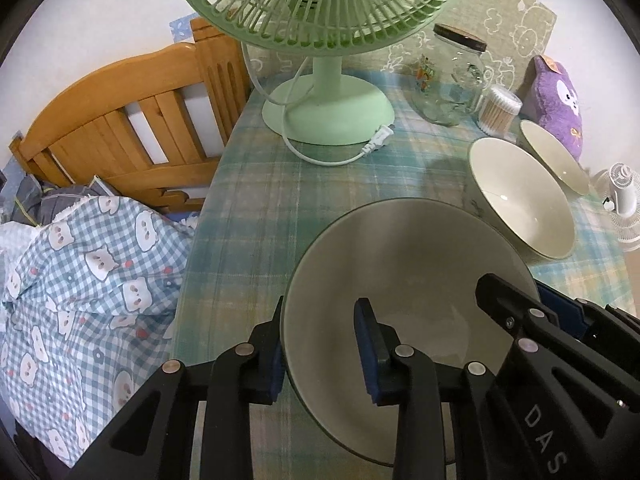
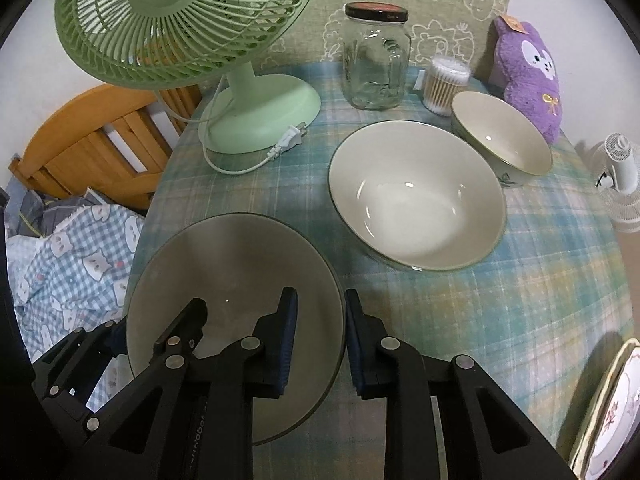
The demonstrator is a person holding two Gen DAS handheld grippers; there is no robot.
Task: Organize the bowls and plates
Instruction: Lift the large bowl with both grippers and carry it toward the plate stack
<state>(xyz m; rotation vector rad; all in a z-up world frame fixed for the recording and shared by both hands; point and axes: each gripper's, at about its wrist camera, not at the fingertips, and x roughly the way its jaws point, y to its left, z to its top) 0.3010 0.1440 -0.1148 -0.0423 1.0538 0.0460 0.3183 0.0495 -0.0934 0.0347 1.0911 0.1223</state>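
A large cream bowl (image 1: 404, 264) (image 2: 224, 264) with a dark rim is held between both grippers above the plaid table's near left part. My left gripper (image 1: 320, 344) straddles its left rim, fingers either side of the wall. My right gripper (image 2: 318, 344) straddles its right rim the same way; the right gripper also shows in the left wrist view (image 1: 520, 320). A second large bowl (image 2: 416, 196) (image 1: 520, 204) sits at mid table. A smaller bowl (image 2: 502, 142) (image 1: 554, 156) sits behind it.
A green fan (image 2: 256, 120) and its loose plug (image 2: 288, 140) stand at the back left. A glass jar (image 2: 376, 60), cotton swabs (image 2: 444, 84) and a purple plush (image 2: 528, 68) line the back. A patterned plate (image 2: 612, 412) lies at the right edge. A bed (image 1: 80, 272) lies left of the table.
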